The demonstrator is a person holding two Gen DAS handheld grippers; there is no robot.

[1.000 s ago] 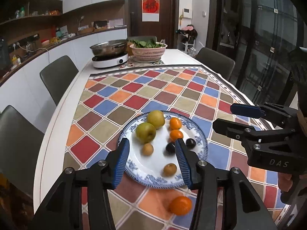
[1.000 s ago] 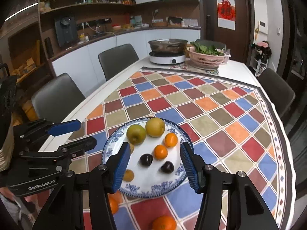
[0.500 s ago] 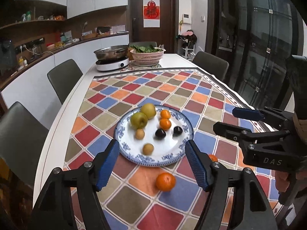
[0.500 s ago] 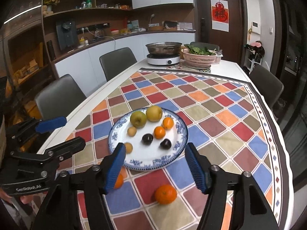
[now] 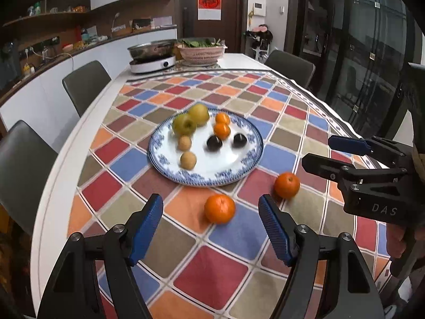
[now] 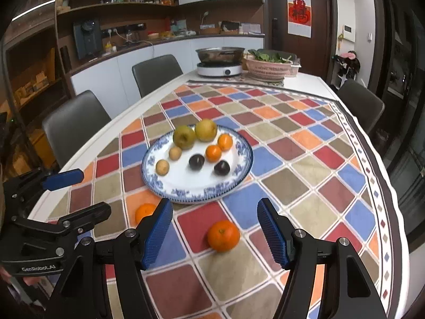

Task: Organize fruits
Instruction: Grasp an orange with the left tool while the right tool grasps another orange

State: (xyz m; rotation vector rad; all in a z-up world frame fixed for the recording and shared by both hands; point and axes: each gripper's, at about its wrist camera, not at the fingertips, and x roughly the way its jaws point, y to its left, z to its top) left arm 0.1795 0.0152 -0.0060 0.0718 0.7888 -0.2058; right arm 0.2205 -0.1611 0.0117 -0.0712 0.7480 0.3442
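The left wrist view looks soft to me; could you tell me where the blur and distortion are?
Left wrist view: the fruit on the plate is motion-smeared, the left claw stays sharp, edges bow. Right wrist view: the same bowing, milder smear.

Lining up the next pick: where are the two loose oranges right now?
Both lie on the tablecloth just off the plate's near rim: one orange ahead of the left gripper, the other ahead of the right gripper.

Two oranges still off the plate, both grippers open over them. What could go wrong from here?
1. Each loose orange is round on a flat cloth; a finger nudge could roll it, possibly toward the table's near edge.
2. The left gripper and right gripper work close together; they may collide.
3. The plate is crowded; an added orange could knock the dark plums.
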